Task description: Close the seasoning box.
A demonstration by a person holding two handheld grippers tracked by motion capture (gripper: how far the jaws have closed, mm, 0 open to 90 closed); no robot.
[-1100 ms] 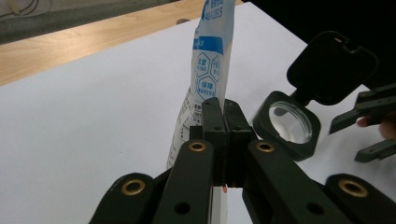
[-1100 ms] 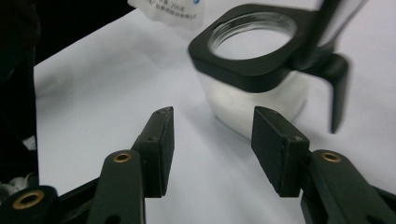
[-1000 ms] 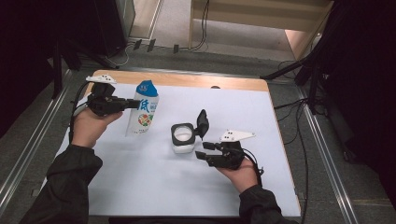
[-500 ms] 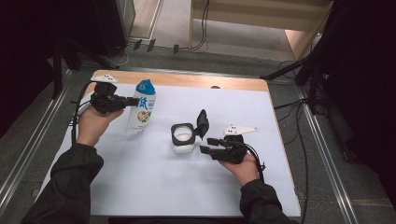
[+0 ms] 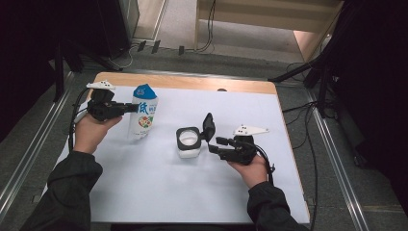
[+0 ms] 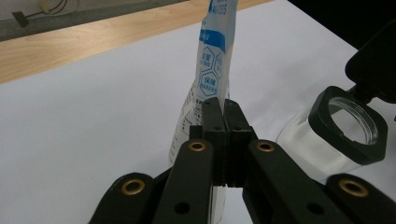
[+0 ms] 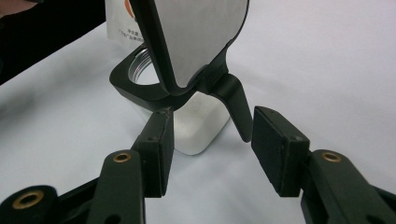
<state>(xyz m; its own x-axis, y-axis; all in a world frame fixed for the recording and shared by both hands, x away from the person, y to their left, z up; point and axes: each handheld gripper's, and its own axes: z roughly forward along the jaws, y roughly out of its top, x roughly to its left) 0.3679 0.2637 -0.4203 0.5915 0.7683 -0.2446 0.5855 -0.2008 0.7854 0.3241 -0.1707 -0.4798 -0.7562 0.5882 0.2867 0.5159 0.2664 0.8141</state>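
Pouch [image 5: 144,115] showing glossy printed plastic film; jar [image 5: 188,143] looking frosted, matt black plastic collar; table [image 5: 183,82] edge showing bare wood.

Left gripper [image 5: 126,109] is held at 9 o'clock on the bench, pointed toward 3 o'clock; jaws are seen pressed fully together in the left gripper view [image 6: 223,135]. Left forearm enters from 7 o'clock, sleeve dark. Right gripper [image 5: 211,144] is held at 4 o'clock, pointed toward 9 o'clock; jaws are kept partly apart [image 7: 212,149]. Right forearm enters from 5 o'clock.
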